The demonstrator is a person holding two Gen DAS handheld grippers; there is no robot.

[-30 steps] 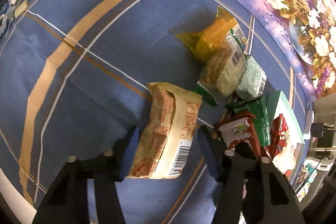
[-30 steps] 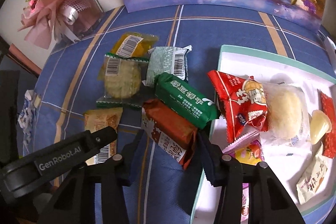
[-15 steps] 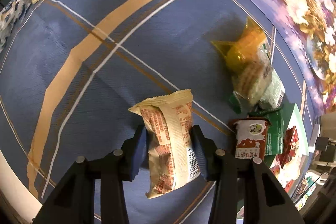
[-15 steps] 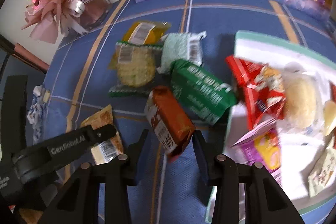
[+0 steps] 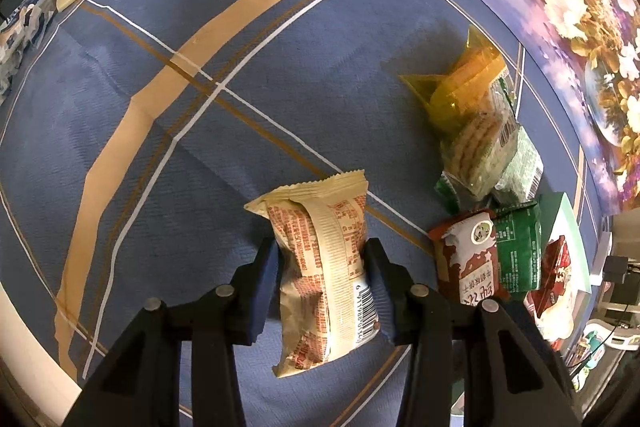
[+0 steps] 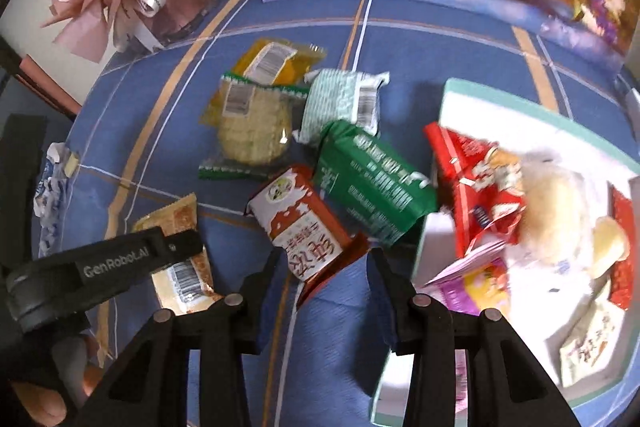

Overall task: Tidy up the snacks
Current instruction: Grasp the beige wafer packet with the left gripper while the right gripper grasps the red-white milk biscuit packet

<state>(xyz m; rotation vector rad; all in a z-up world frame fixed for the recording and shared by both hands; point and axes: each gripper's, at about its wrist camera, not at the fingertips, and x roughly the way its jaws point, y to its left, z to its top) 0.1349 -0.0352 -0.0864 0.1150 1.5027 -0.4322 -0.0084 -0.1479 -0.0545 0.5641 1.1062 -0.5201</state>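
In the left wrist view, the left gripper (image 5: pixel 322 267) clamps a beige snack packet (image 5: pixel 324 267) by its two long sides, both pads pressed into the wrapper; its jaws have just been closing onto the packet. The packet's crimped far end points away, its barcode end toward the camera. Beyond and to the left, the blue striped surface (image 5: pixel 160 107) lies broad and bare as far as its curved far edge. To the right, a cluster of packets crowds the surface: a yellow packet (image 5: pixel 460 87), a clear cracker packet (image 5: pixel 480 143), and a red-brown packet (image 5: pixel 472 259) just beside a green packet (image 5: pixel 516 251).

In the right wrist view, the right gripper (image 6: pixel 322 263) grips the near end of the red-brown packet (image 6: pixel 304 227), jaws drawn narrow, having just been closing on it. The green packet (image 6: pixel 368 179) touches its right side and leans toward the tray's teal left rim (image 6: pixel 420 251). The white tray (image 6: pixel 460 99) holds several snacks, with a red packet (image 6: pixel 476 179) lying over its left edge. A bare blue strip remains near the camera, between the gripper and the tray rim.
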